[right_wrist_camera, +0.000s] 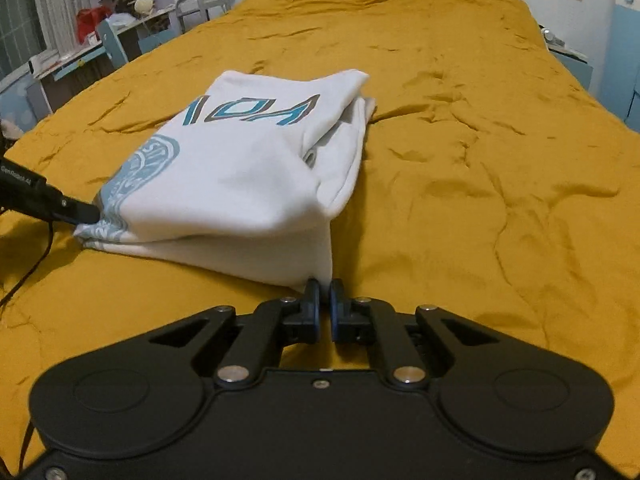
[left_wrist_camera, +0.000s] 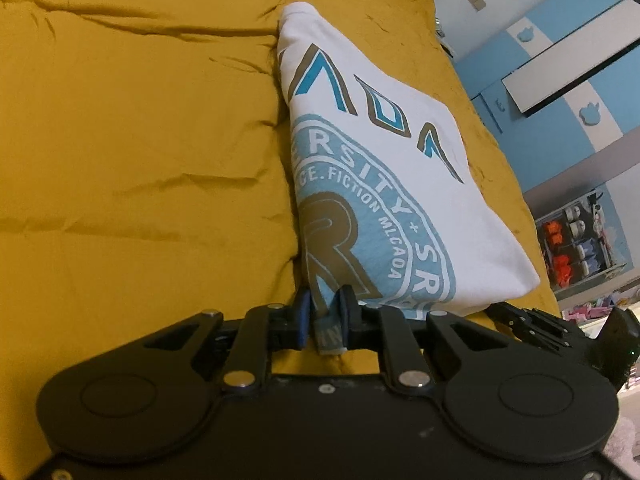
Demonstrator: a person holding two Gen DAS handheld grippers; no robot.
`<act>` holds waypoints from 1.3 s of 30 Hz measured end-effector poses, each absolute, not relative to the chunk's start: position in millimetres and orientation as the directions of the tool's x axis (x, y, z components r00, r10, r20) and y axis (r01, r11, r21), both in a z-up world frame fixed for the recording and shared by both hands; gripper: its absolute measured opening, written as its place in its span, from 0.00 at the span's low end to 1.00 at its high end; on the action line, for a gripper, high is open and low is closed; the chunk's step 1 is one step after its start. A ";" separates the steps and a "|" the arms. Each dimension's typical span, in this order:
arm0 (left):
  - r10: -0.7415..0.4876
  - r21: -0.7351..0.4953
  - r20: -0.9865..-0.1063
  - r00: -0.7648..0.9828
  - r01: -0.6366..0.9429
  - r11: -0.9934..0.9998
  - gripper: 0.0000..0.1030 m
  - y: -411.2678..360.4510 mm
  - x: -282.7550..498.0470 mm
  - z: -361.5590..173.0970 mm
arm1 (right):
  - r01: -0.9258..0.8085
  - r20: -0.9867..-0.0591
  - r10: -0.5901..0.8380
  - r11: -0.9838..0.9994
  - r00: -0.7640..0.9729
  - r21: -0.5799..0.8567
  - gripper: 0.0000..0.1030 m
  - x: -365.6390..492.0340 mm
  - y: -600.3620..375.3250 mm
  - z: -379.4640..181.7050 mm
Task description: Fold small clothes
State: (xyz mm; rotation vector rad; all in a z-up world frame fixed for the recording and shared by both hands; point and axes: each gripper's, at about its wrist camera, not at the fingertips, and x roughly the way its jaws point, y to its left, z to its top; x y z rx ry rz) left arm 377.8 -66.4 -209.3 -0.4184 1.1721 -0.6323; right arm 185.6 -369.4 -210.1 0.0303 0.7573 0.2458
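My left wrist camera looks low along the bed [left_wrist_camera: 140, 160] toward its right edge; the right faces its far edge. Both share the shirt [left_wrist_camera: 372, 184], close up.

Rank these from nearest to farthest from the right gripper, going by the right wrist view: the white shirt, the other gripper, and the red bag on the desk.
1. White shirt: a corner is pinched in the right gripper.
2. Left gripper: at the shirt's left edge.
3. Red bag: far left, on the desk beyond the bed.
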 end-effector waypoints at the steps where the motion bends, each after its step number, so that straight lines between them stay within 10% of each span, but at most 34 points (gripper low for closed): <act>1: -0.657 -0.610 -0.711 0.251 0.243 0.754 0.13 -66.0 377.5 -207.6 | -0.212 -0.672 0.235 0.970 0.702 0.117 0.05 184.5 -369.6 -207.3; 9: -0.649 -0.518 -0.689 0.322 0.407 0.752 0.14 -66.4 341.3 -166.1 | -0.237 -0.594 0.243 0.967 0.767 0.089 0.41 161.1 -371.9 -169.2; 28: -0.518 -0.217 -0.779 0.353 0.624 0.751 0.30 -111.5 323.4 -174.3 | -0.184 -0.609 0.240 0.971 0.756 0.154 0.41 190.2 -365.7 -179.0; 32: -0.496 -0.207 -0.787 0.366 0.601 0.772 0.10 -114.3 328.7 -179.2 | -0.181 -0.611 0.252 0.968 0.751 0.176 0.28 192.7 -365.7 -180.9; 39: -0.544 -0.245 -0.716 0.437 0.573 0.782 0.03 -97.3 322.4 -161.3 | -0.177 -0.592 0.268 0.962 0.760 0.208 0.09 191.0 -365.5 -175.5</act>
